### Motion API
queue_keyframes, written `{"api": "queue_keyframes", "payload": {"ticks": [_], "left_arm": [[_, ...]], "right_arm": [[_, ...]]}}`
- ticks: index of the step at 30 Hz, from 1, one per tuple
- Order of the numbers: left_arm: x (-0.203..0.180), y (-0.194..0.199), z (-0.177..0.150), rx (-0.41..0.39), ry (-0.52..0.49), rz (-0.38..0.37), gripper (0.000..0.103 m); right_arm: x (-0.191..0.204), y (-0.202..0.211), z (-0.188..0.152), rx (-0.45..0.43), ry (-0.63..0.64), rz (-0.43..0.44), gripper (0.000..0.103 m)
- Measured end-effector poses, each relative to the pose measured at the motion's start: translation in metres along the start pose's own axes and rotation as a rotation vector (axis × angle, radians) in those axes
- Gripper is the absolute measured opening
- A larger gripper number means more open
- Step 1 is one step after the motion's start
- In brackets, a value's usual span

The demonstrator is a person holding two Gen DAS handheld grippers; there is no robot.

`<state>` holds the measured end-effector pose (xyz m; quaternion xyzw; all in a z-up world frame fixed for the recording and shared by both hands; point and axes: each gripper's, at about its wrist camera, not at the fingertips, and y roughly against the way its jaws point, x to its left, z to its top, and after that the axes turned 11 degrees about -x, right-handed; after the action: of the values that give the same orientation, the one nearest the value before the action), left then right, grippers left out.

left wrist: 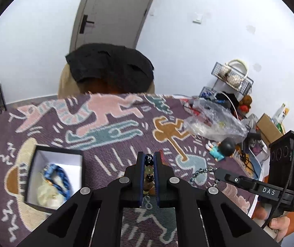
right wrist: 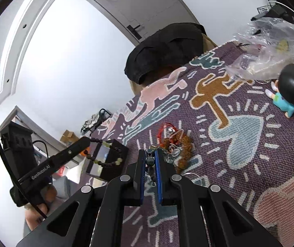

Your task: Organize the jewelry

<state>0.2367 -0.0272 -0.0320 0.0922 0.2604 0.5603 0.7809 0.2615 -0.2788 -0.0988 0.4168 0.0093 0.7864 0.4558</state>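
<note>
Right up against the left wrist lens, my left claw (left wrist: 149, 162) is pinched narrow on a beaded bracelet (left wrist: 148, 173): dark, yellowish and amber beads stacked between the blue pads. From the right wrist view that same bracelet hangs as a loop off the left claw's tip, over the black box, at lower left of the frame.

That black box (left wrist: 36, 156) with the white lining sits at lower left of the left view, on the patterned purple rug (left wrist: 114, 144) covering the tabletop. Inside it there's a blue braided piece (left wrist: 59, 175) and something pale and yellowish I can't make out.

My right claw (right wrist: 151, 158) is also squeezed narrow, holding a dark-beaded chain piece (right wrist: 150, 161); in the left view a silvery chain dangles from its tip at right of center. Just past the fingers in the right view lies a pile of jewelry (right wrist: 176, 144) with red cord and brownish beads, touching the rug near the pale blue heart pattern.

Upper right in both views: a crinkled clear plastic bag (right wrist: 270, 47) and, beside it, a little figurine (right wrist: 288, 90) with a black round head and teal shirt lying on the rug. A black cloth-draped chair (left wrist: 110, 68) stands behind the far edge.
</note>
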Motion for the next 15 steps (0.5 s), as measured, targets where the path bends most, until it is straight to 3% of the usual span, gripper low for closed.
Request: {"api": "queue_keyframes", "payload": {"ticks": [15], "left_arm": [[0.079, 0.027, 0.003, -0.033, 0.058, 0.170, 0.008]], "right_arm": [[0.056, -0.034, -0.004, 0.032, 0.060, 0.073, 0.010]]}}
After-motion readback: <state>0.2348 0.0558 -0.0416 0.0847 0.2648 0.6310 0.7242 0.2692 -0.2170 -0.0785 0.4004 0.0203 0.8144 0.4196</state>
